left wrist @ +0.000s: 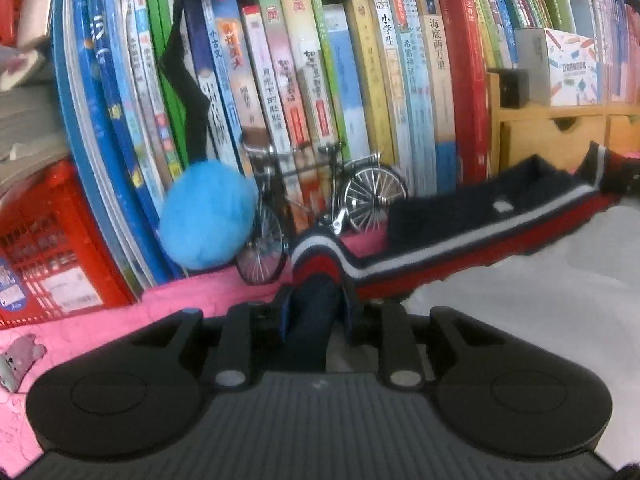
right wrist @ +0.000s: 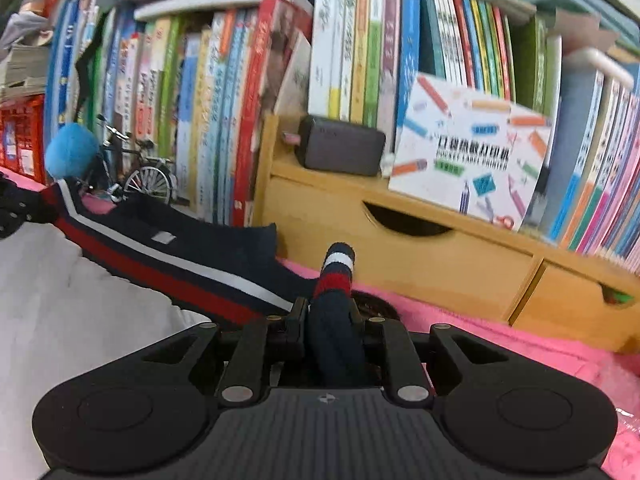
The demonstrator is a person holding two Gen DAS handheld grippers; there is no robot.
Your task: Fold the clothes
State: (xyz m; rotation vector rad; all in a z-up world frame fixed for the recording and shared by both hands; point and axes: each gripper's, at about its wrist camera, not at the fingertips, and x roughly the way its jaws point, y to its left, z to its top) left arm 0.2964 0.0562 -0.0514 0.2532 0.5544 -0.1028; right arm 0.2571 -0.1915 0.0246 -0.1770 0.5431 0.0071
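1. Left wrist view: left claw [left wrist: 314, 300] clamps the striped hem of the navy sweater [left wrist: 460, 216] – garment stretches away to its right.
2. Right wrist view: right claw [right wrist: 332, 312] grips the opposite hem corner; sweater spans leftward. Fold apparently under way, not yet laid flat.

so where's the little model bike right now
The model bike stands on the pink blanket against the row of books, just right of the blue pompom, behind the striped sweater.

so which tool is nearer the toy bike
Left. The left tool, shut on the sweater, sits just in front of the bike. The right tool grips the sweater's other end, with the bike far off to its left.
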